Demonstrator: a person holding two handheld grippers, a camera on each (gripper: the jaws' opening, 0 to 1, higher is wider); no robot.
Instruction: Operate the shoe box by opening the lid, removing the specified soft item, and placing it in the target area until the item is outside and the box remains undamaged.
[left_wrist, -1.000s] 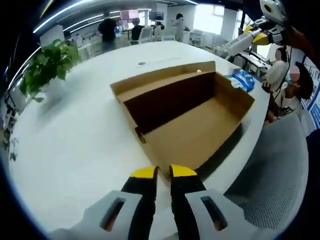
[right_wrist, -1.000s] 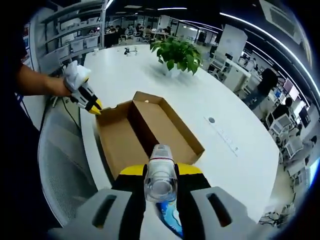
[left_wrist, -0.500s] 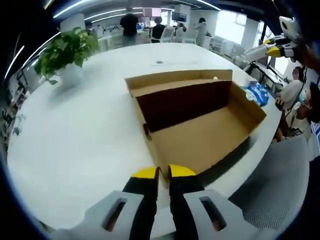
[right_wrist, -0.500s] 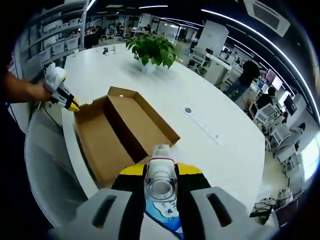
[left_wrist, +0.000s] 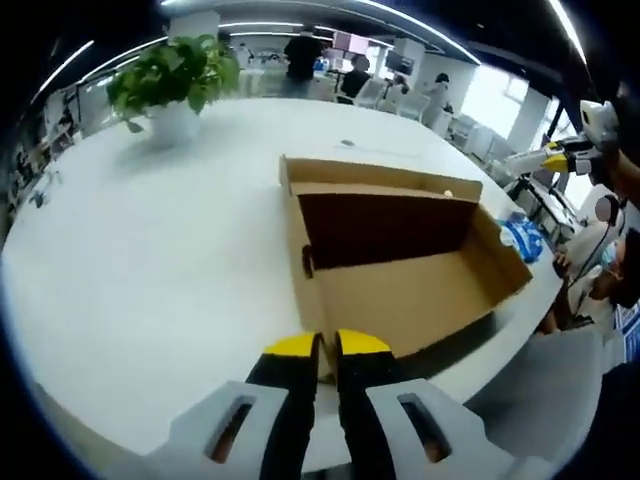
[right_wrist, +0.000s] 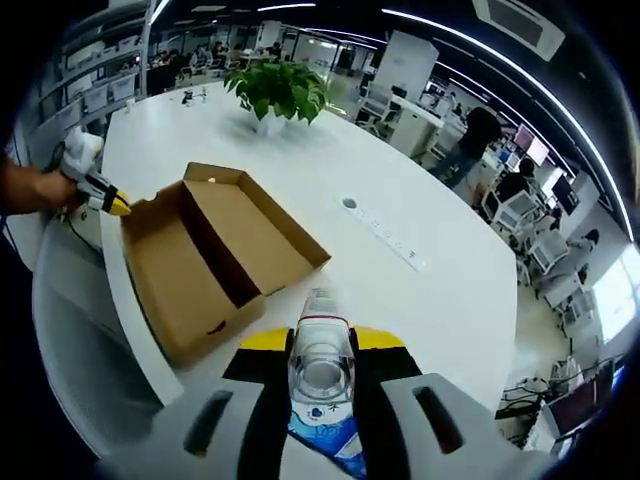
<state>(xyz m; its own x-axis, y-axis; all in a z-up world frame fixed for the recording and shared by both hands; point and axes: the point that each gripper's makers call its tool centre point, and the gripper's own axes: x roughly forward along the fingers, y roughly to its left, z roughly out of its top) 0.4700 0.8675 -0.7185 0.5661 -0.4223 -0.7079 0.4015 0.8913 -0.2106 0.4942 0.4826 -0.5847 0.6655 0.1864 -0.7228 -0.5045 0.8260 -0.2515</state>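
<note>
An open brown cardboard shoe box (left_wrist: 400, 265) lies empty on a round white table (left_wrist: 150, 270), its lid folded flat beside the tray. The left gripper (left_wrist: 327, 346), its yellow-tipped jaws pinched shut on the box's near corner, steadies it. In the right gripper view the right gripper (right_wrist: 321, 345) clasps a clear soft plastic pack with blue print (right_wrist: 321, 375) above the table, outside the box (right_wrist: 215, 250); the left gripper (right_wrist: 112, 205) appears there at the box's far corner. A potted green plant (right_wrist: 275, 92) stands well beyond. In the left gripper view, a blue-and-white packet (left_wrist: 522, 238) rests just beside the box's far end.
</note>
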